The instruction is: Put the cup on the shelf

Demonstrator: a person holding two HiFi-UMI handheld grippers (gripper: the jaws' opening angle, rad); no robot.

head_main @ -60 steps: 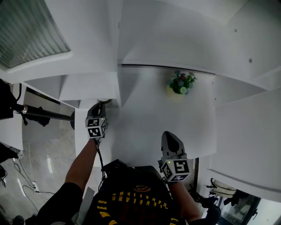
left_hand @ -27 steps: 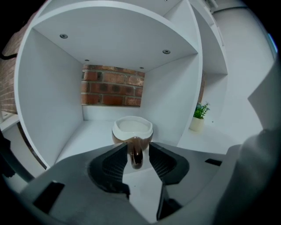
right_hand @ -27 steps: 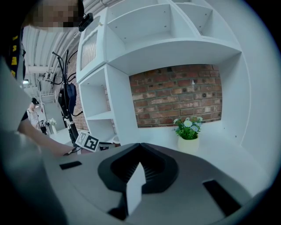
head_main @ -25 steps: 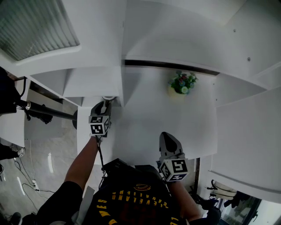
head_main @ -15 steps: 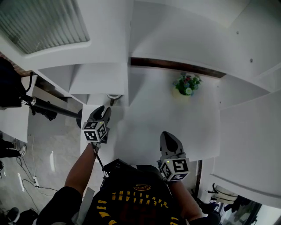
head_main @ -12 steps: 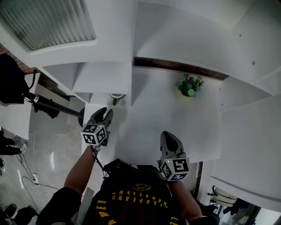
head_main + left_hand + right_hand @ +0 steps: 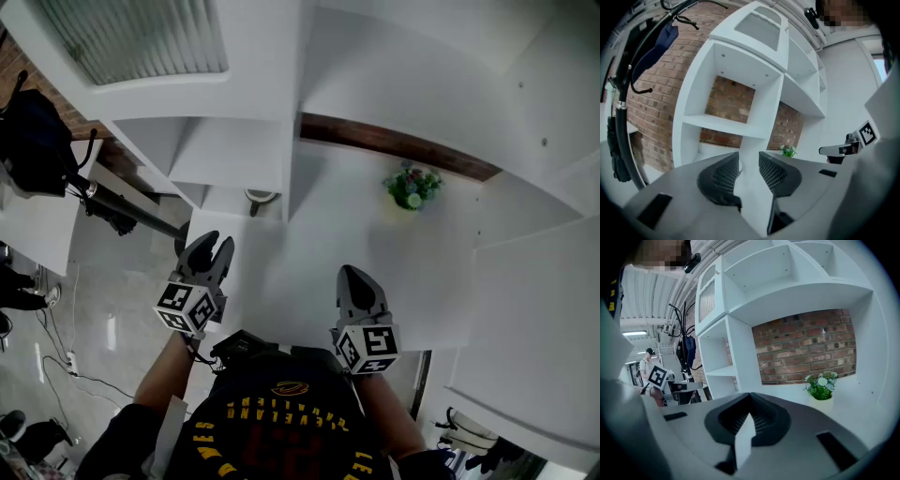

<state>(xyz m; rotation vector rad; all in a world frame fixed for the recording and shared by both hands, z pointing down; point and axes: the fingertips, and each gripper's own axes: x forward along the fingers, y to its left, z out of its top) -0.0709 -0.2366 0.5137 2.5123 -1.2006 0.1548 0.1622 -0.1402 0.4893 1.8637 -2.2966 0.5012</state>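
- Holding the left gripper [image 7: 210,247] out low, jaws spread apart with nothing between them; showing the same open gap in the left gripper view, with only white shelving beyond it.
- Spotting the cup [image 7: 261,197] ahead of that gripper and a little to its right, well clear of the fingertips.
- Standing upright in the lowest open compartment of the white shelf [image 7: 234,150], just beside the upright divider [image 7: 292,183], rim facing up.
- Resting the right gripper [image 7: 354,275] over the white counter [image 7: 300,248], jaws pressed together and clamped on nothing; confirming this in the right gripper view, where the two dark pads meet in a closed point.
- Placing the potted plant [image 7: 410,187] ahead of the right gripper and somewhat to its right, well apart from it, on the counter close to the brick wall [image 7: 806,343].
- Catching the right gripper's marker cube [image 7: 866,133] off to the right of the left gripper in the left gripper view, both grippers side by side and well apart.
- Hanging far to the left of the left gripper, a black bag [image 7: 33,141] on a dark stand [image 7: 122,206], outside the shelf and over the pale floor.
- Touching neither the cup nor the shelf with either gripper.
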